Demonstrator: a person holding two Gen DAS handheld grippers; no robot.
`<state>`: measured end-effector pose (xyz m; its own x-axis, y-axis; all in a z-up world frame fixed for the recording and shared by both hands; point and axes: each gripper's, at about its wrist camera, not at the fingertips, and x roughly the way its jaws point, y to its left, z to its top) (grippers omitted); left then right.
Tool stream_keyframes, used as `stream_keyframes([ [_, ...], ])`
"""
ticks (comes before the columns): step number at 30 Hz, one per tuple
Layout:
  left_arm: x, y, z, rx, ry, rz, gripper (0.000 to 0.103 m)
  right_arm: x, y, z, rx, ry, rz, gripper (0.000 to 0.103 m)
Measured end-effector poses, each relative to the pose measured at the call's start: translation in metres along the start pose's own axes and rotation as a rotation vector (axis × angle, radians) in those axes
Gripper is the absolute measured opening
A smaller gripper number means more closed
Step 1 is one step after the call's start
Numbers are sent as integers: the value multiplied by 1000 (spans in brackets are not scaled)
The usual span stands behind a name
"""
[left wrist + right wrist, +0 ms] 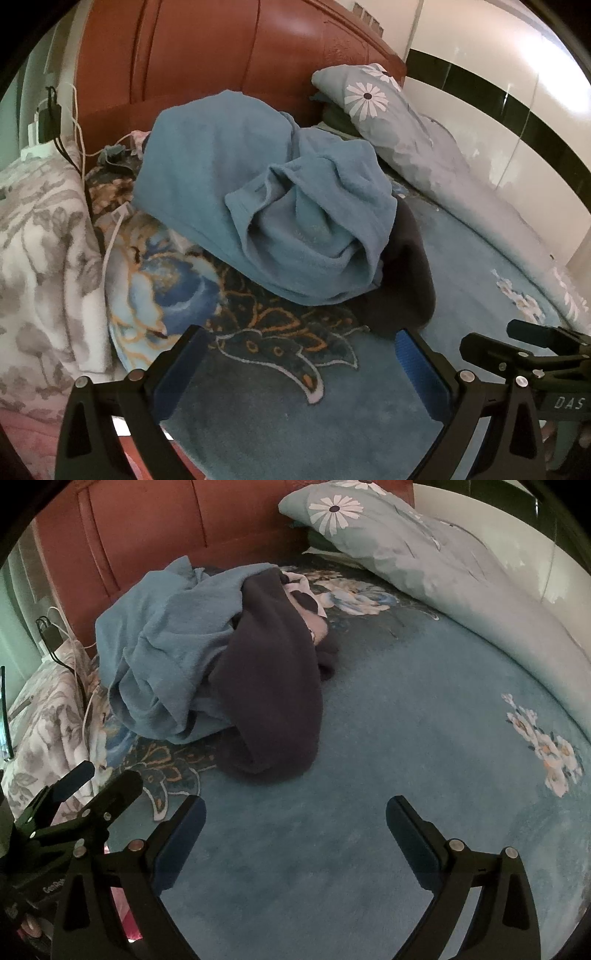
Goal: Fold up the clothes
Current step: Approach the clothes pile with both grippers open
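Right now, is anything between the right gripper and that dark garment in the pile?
Nothing visible. Only bare blue bedspread lies between the open right gripper and the dark garment. The blue garment sits beside and partly over it, on its left.

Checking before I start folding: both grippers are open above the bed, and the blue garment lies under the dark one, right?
Not quite. The blue garment lies on top of the dark garment, as the left wrist view shows. The rest holds: left gripper and right gripper are both open above the bed.
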<state>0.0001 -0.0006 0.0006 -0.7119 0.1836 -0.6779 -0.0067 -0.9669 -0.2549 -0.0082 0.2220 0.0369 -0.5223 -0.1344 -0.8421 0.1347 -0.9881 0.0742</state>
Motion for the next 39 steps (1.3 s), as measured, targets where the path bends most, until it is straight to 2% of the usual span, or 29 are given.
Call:
stream_keyframes([
  [3, -2, 1, 2, -6, 0, -6, 103, -3, 1, -1, -7, -8, 11, 99],
  [8, -11, -6, 6, 21, -18, 31, 103, -9, 3, -2, -19, -21, 28, 99],
  [13, -24, -13, 5, 50, -89, 80, 103, -14, 10, -1, -41, -33, 31, 99],
  [20, -34, -15, 12, 62, -114, 82, 103, -24, 17, -3, -53, -69, 49, 99],
  [25, -40, -13, 17, 44, -99, 49, 103, -33, 20, -4, -51, -106, 78, 99],
  [29, -50, -14, 15, 42, -141, 48, 103, -43, 24, -3, -66, -146, 94, 99],
  [35, -61, -14, 18, 52, -173, 79, 103, -48, 28, -5, -84, -158, 94, 99],
  [39, -64, -11, 19, 46, -180, 60, 103, -49, 30, -8, -97, -156, 94, 99],
])
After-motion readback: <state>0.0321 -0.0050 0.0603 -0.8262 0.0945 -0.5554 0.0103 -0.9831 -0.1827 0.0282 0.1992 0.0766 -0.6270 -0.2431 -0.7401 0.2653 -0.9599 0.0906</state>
